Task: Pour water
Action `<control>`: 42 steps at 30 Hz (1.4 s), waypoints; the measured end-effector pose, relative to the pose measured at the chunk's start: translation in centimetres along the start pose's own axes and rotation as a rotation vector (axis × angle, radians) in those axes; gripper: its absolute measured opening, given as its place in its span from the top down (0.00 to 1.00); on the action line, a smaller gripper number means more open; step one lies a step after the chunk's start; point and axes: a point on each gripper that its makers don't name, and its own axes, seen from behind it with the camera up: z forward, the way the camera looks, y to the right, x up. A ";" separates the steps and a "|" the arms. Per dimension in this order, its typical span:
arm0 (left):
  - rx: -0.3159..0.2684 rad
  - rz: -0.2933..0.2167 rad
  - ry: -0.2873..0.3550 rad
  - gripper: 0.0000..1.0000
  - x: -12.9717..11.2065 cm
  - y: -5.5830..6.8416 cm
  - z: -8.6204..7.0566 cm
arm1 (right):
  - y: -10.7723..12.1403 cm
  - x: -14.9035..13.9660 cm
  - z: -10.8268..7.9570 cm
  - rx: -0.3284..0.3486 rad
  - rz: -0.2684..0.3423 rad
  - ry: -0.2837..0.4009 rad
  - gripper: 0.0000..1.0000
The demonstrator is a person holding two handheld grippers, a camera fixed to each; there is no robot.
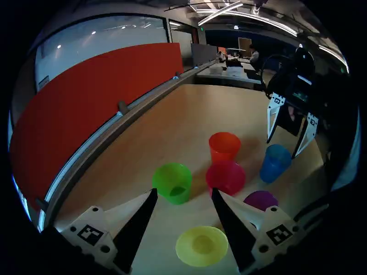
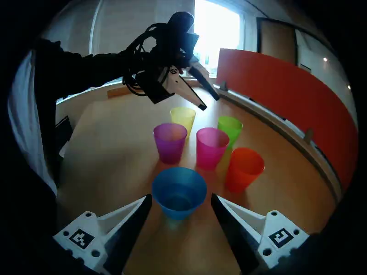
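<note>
Right gripper view | pale wooden tabletop [image 2: 114,151] under both tools | right gripper [image 2: 180,196] jaws wide apart, holding nothing | left gripper [image 1: 184,190] likewise spread and empty, farther off | upright blue plastic cup [image 2: 179,208] just ahead, centred between right jaws, not gripped

Open-plan office: long wooden table [image 1: 192,114] bounded by red divider panels [image 1: 91,101], further desks [image 1: 229,75] with a seated person [image 1: 253,55] behind, linear ceiling lights [image 1: 247,16], large window [image 2: 215,27]

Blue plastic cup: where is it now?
Right gripper view: the blue plastic cup stands nearest, at the open right claw, before the purple plastic cup and pink plastic cup.
</note>
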 end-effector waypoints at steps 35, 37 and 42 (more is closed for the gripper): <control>-0.018 0.012 -0.195 0.13 -2.6 -1.0 4.4 | -0.3 -1.2 1.6 0.025 0.000 -0.014 0.01; -0.016 0.009 -0.205 0.13 -2.8 -1.1 4.6 | -0.4 -1.2 1.6 0.027 0.000 -0.014 0.01; -0.018 0.012 -0.218 0.13 -3.0 -1.2 5.2 | -0.5 -1.2 1.8 0.031 0.001 -0.014 0.01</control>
